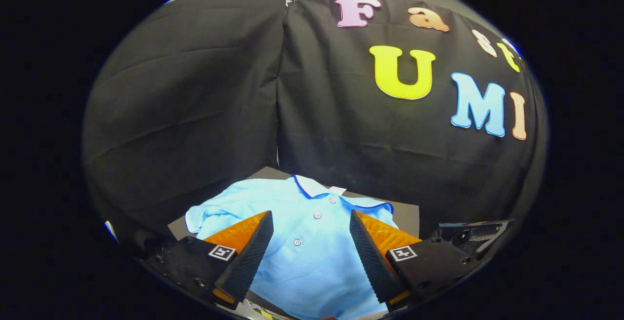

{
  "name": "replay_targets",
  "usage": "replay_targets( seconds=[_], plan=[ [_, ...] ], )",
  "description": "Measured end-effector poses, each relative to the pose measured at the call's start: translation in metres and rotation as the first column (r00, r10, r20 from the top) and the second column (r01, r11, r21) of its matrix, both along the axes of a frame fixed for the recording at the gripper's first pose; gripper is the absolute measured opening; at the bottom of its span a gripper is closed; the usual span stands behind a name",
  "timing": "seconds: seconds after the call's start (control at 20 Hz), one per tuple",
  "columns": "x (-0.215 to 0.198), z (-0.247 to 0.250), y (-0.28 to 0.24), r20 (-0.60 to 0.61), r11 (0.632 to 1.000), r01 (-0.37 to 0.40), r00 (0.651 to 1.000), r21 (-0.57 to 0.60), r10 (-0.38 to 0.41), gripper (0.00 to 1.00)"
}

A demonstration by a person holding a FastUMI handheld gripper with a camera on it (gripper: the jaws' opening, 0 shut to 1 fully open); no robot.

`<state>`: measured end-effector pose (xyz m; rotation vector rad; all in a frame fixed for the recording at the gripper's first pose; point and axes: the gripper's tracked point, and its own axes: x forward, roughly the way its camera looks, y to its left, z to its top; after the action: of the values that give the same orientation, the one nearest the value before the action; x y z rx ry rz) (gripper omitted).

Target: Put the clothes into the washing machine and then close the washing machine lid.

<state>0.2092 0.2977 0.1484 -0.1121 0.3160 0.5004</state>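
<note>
Gripper view: light-blue short-sleeved polo shirt [312,242] lies flat on dark grey worktop [407,215], collar toward 12 o'clock, long axis 12-to-6. Tool [310,220] released, fingers spread above it.

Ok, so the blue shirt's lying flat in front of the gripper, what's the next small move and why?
Probably lower the gripper straight down onto the blue polo shirt and pinch the fabric near the buttons. The fingers are wide open with the shirt spread flat between and below them on the dark mat, not yet gripped.
</note>
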Motion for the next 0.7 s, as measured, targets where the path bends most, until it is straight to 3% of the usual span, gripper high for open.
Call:
replay_targets(
  seconds=[0.6,0.7],
  plan=[
    [0.025,-0.07,0.013,-0.183,0.986,-0.049,0.983,-0.161,0.019,0.98],
    [0.027,-0.072,0.015,-0.203,0.99,-0.046,0.979,-0.136,0.018,0.97]
  ],
)
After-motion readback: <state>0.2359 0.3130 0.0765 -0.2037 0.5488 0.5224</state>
